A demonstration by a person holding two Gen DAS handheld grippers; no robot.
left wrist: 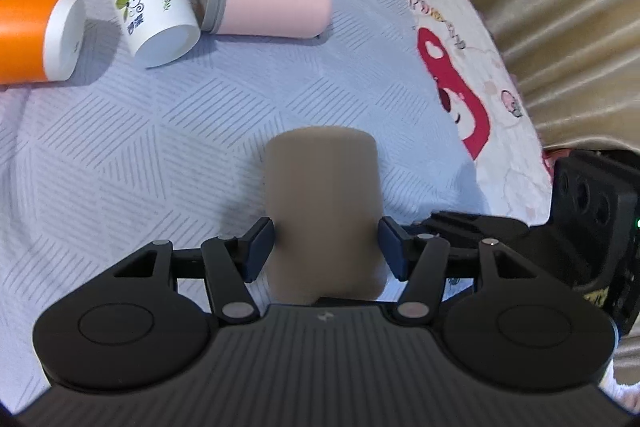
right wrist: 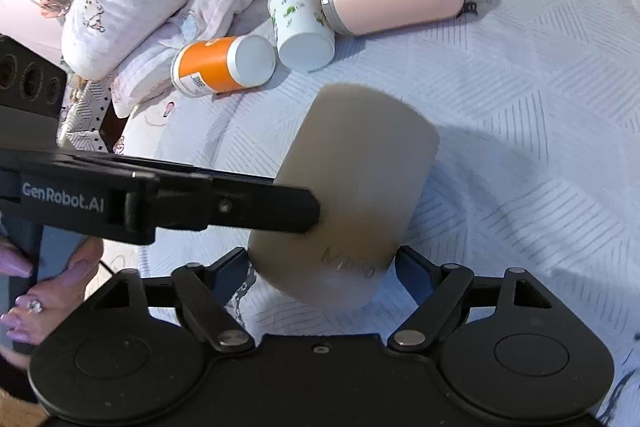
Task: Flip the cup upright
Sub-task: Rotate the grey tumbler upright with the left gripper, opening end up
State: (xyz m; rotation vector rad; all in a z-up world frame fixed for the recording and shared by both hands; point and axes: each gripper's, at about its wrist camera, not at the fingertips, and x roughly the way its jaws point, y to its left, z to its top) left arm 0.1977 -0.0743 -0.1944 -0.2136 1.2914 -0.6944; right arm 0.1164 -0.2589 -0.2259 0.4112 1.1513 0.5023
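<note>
Your left tool (left wrist: 326, 247) is clamped on the taupe cup (left wrist: 322, 203), pads pressed to both its sides, holding it above the blue quilted bed cover (left wrist: 160, 131). Your right tool (right wrist: 320, 271) sits spread around the same cup's lower end; whether its pads touch is unclear. Beyond lie an orange bottle (left wrist: 28, 35), a white paper cup (left wrist: 150, 7) and a pink flask (left wrist: 272, 1), all on their sides.
</note>
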